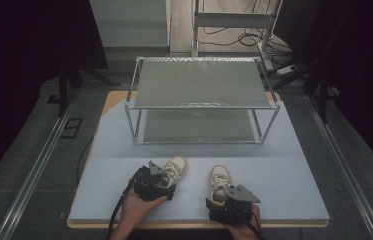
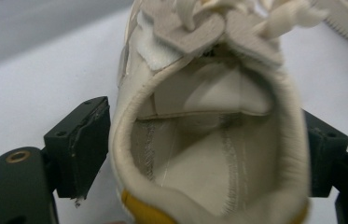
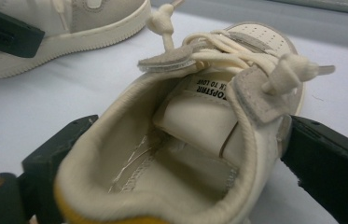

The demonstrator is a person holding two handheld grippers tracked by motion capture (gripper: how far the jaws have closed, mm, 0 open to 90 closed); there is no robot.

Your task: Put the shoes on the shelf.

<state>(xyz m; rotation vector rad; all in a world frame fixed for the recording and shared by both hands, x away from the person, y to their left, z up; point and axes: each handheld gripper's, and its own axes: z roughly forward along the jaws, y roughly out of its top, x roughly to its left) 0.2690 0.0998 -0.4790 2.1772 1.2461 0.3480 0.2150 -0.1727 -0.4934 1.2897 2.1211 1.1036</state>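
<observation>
Two small cream sneakers with grey patches and knotted laces lie side by side near the table's front, toes pointing away. My left gripper (image 1: pixel 156 182) is shut on the heel end of the left sneaker (image 1: pixel 176 167); in the left gripper view its jaws press both sides of the left sneaker's collar (image 2: pixel 209 140). My right gripper (image 1: pixel 224 197) is shut on the heel of the right sneaker (image 1: pixel 219 177), and the right gripper view looks into that sneaker's opening (image 3: pixel 185 140). The left sneaker (image 3: pixel 83 23) lies beyond at upper left in that view.
A two-tier metal wire rack (image 1: pixel 201 85) stands at the back of the pale blue table mat (image 1: pixel 284 170), both shelves bare. Bare mat lies between the rack and the sneakers. Dark floor, rails and cables surround the table.
</observation>
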